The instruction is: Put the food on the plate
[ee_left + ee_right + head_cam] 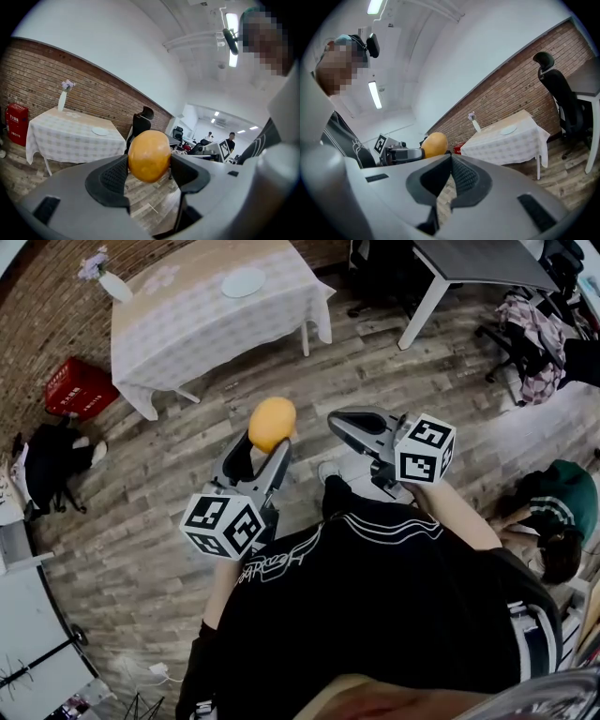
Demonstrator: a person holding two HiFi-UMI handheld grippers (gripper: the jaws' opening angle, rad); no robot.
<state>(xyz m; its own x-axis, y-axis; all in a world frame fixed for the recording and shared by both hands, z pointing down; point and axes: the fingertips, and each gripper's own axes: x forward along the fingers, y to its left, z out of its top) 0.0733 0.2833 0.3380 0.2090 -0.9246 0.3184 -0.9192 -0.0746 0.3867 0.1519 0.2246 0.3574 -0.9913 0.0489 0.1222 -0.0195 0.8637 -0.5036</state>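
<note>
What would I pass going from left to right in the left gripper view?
red box → vase → plate → food

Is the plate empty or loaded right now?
Empty: the plate lies bare on the table; the orange food sits clamped in the left hand-held gripper.

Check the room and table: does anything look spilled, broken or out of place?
Nothing stands out. The plate lies flat on the table, the vase stands upright at its corner, and the left gripper holds the orange food squarely between its jaws.
</note>
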